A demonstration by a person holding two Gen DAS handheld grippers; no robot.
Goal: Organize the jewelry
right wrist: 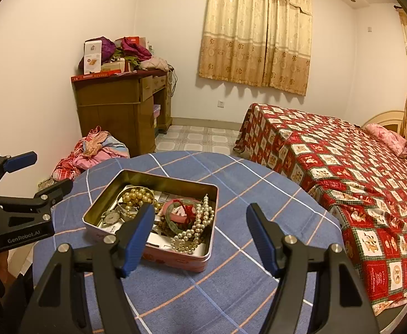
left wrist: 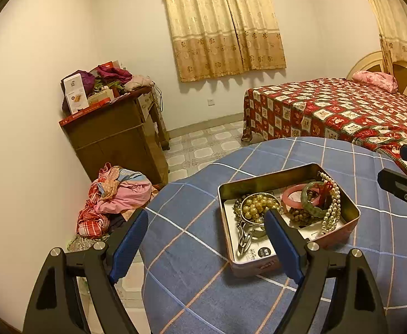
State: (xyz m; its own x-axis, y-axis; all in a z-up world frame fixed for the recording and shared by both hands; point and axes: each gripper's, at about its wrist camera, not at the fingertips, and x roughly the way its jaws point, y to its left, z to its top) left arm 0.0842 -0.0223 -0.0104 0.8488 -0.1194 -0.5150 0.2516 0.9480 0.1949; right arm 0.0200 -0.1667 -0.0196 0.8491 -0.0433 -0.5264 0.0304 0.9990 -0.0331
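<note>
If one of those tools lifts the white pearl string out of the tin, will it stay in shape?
Probably not: the pearl string lies looped, so it should dangle limp. It drapes over the green bangle and may drag it.

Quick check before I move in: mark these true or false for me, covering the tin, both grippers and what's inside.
1. The tin has its lid on. False: it is open, jewelry showing.
2. The left gripper has its jaws open and holds nothing. True.
3. The right gripper is shut on the pearl necklace. False: its jaws are open, and the necklace lies in the tin.
4. A pink bangle lies inside the tin. True.
5. The tin sits on the bed. False: it sits on the blue checked tablecloth.
</note>
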